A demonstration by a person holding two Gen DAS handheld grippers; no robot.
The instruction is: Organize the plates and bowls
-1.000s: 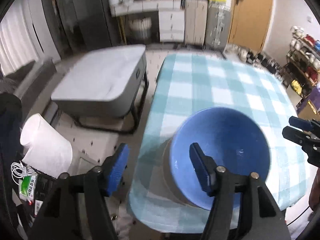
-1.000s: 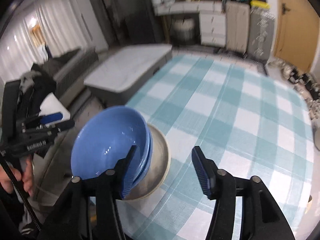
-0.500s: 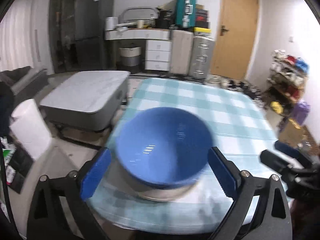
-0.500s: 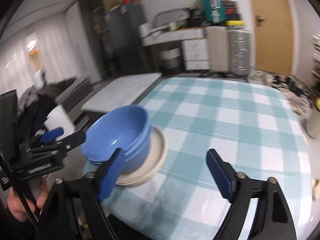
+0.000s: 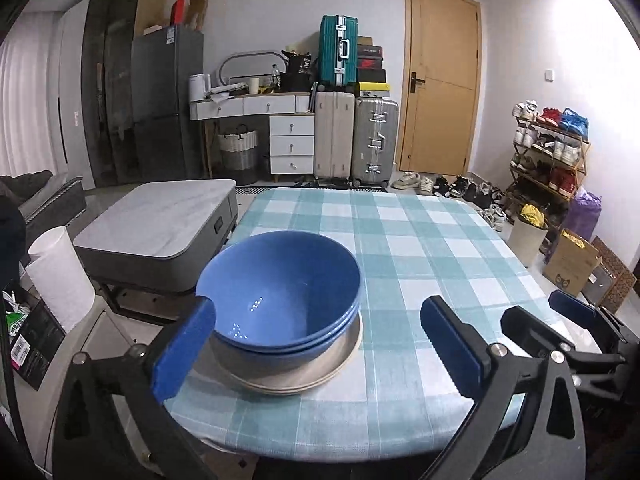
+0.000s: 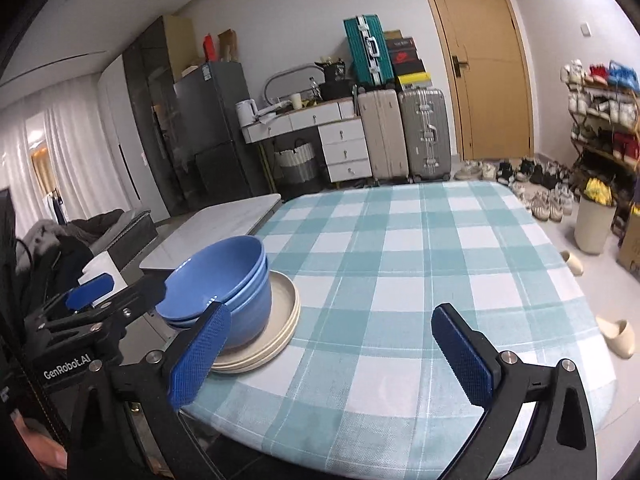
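Two nested blue bowls (image 5: pixel 280 280) (image 6: pixel 224 276) sit on a short stack of beige plates (image 5: pixel 288 376) (image 6: pixel 280 320) near the front left corner of the checked table (image 5: pixel 400 240) (image 6: pixel 400 260). My left gripper (image 5: pixel 318 348) (image 6: pixel 116 292) hangs just short of the stack. Its jaws are opening wide and nothing is gripped. To the right of the stack, my right gripper (image 6: pixel 330 358) (image 5: pixel 548 320) is over the table's front edge. Its jaws are opening too, with only cloth showing between them.
A low grey table (image 5: pixel 160 216) and a white paper roll (image 5: pixel 60 276) stand left of the checked table. Suitcases (image 5: pixel 356 136), a drawer unit and a door line the back wall. A shoe rack (image 5: pixel 548 148), a cardboard box (image 5: pixel 568 268) and slippers (image 6: pixel 616 336) are on the right.
Both grippers have drawn back from the bowl stack and tilted up toward the room. Their jaws have spread much wider. The bowls have stayed on the plates.
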